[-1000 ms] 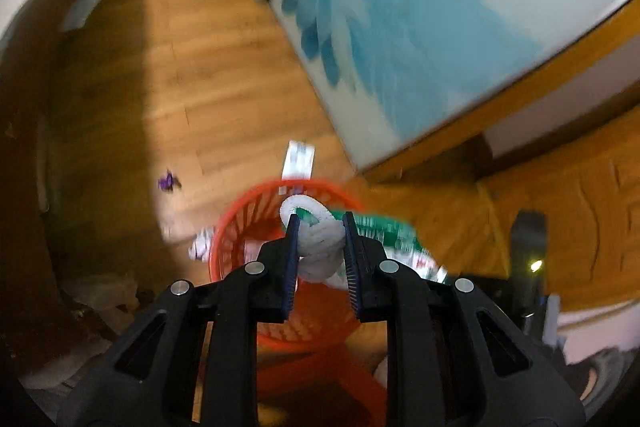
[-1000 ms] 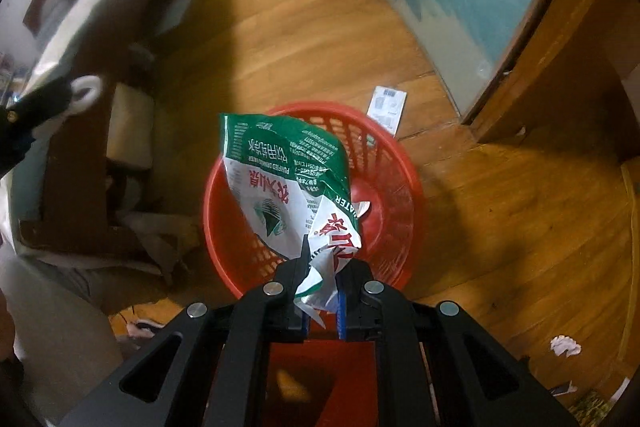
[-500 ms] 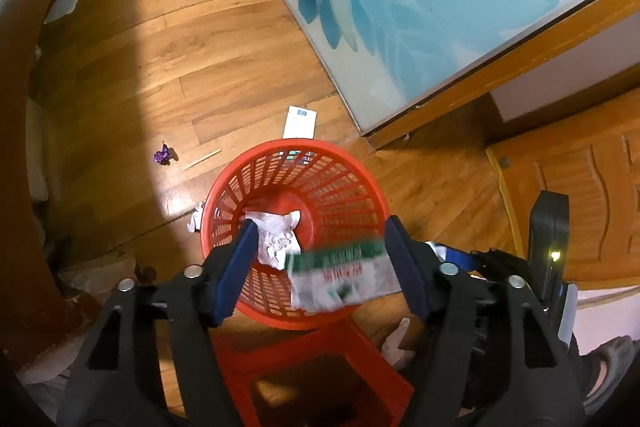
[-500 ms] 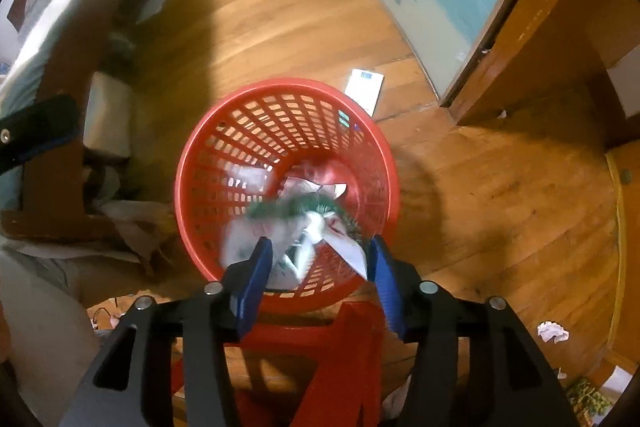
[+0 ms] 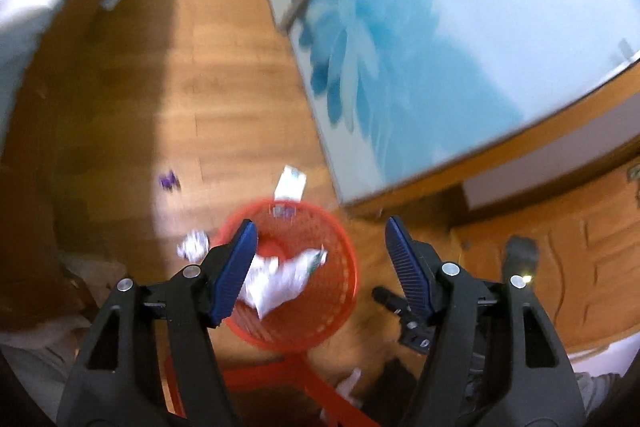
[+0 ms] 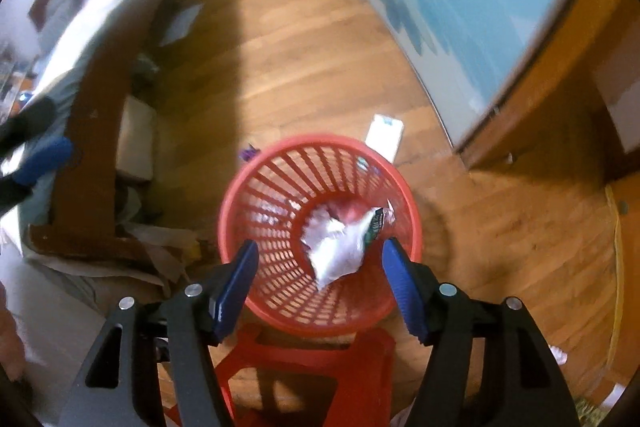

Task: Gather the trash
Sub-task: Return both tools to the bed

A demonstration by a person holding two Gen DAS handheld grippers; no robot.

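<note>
A red mesh basket stands on the wooden floor, holding a crumpled silver and green wrapper and white paper. It also shows in the left wrist view with the white trash inside. My left gripper is open and empty above the basket. My right gripper is open and empty above the basket's near rim. Loose on the floor lie a white crumpled paper, a purple scrap and a white card.
A red stool sits just below the basket. A blue flower-print glass panel and wooden frame run along the right. A dark wooden bed frame with bedding is on the left. Another white scrap lies at the lower right.
Both grippers opened and dropped their trash: the white wad from the left and the green wrapper from the right now lie in the basket. Both grippers have lifted away.
</note>
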